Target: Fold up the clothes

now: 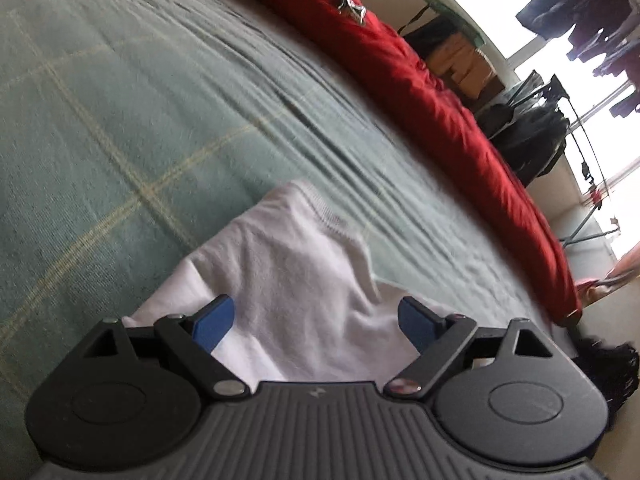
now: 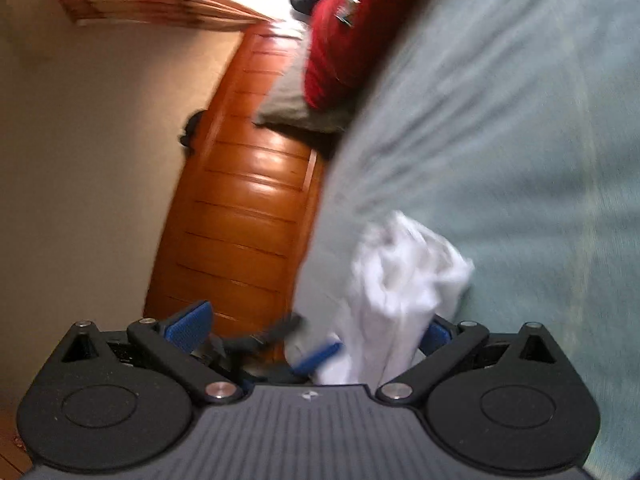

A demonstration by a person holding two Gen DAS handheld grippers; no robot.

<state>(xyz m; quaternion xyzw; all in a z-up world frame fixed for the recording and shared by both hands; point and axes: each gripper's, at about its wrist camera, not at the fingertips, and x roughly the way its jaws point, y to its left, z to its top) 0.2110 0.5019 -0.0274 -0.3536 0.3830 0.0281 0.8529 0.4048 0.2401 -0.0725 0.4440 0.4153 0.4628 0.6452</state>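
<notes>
A garment (image 1: 288,280) lies on a bed (image 1: 120,120), just ahead of the left gripper (image 1: 316,320) and between its spread fingers. A quilt (image 1: 400,64) runs along the bed's far edge, with a drying rack (image 1: 560,120) beyond it. In the right wrist view, the garment (image 2: 400,280) hangs crumpled beside the right gripper (image 2: 312,328), with a door (image 2: 248,200) left of the bed (image 2: 520,160).

Open green bedspread (image 1: 120,120) fills the left and centre of the left wrist frame, free for passage. A red quilt (image 1: 420,92) bars the upper right. In the right wrist frame, a wooden headboard (image 2: 244,208) blocks the centre left.
</notes>
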